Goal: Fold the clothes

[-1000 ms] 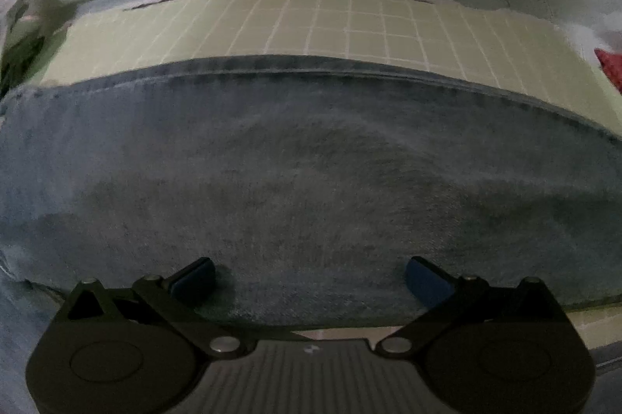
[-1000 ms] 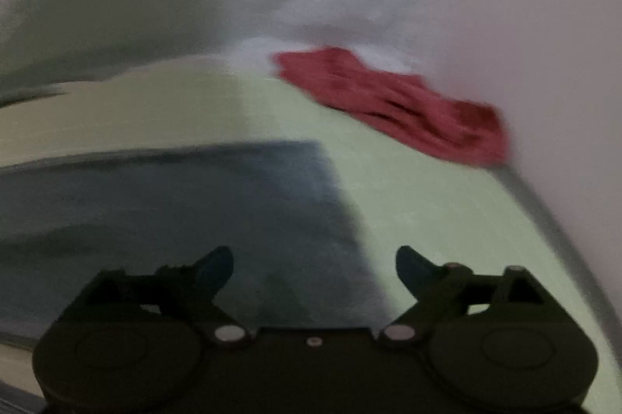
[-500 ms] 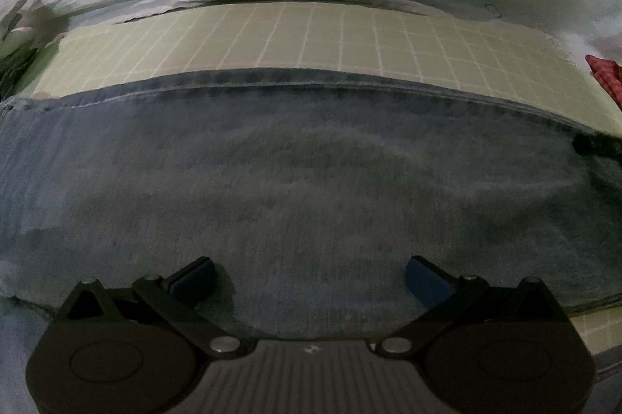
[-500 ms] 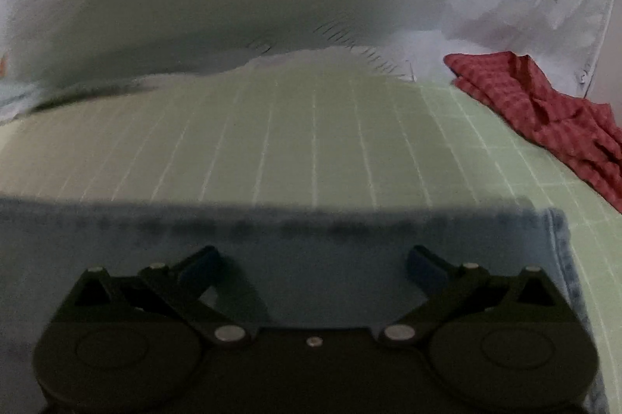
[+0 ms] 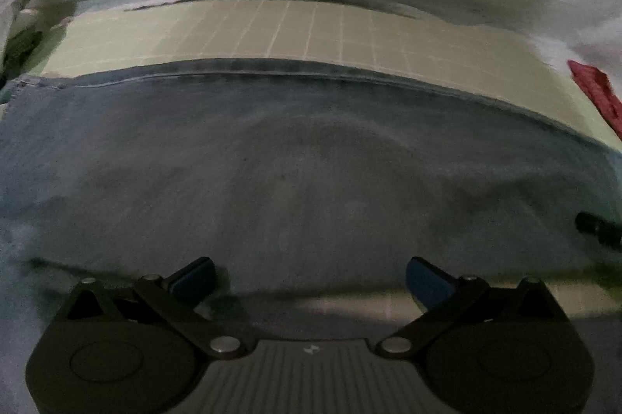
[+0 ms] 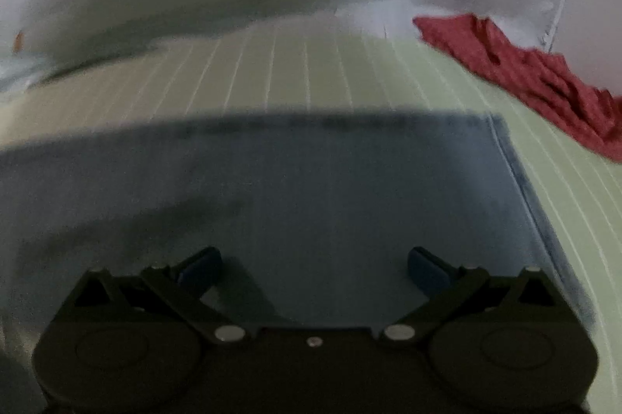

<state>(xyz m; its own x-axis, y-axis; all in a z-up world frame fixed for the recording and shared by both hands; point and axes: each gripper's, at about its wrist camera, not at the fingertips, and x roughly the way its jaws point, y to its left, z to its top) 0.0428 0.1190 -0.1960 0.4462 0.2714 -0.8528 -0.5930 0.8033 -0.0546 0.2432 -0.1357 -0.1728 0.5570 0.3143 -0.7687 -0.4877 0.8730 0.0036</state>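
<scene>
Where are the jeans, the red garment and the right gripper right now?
jeans (image 6: 330, 188): right wrist view, middle of the flat denim panel.
red garment (image 6: 536, 75): right wrist view, centre of the crumpled red cloth.
right gripper (image 6: 315, 266): right wrist view, midway between its open fingertips, over the denim.

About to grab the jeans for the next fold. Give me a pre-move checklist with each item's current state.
1. Left gripper open, nothing between its pads: ok.
2. Right gripper open, nothing held: ok.
3. Jeans lying flat on the green grid sheet: ok.
4. Jeans' hem corner visible near the right gripper: ok.
5. Red cloth lies apart from the jeans: ok.
6. Layers under the top denim aligned: cannot tell.
</scene>
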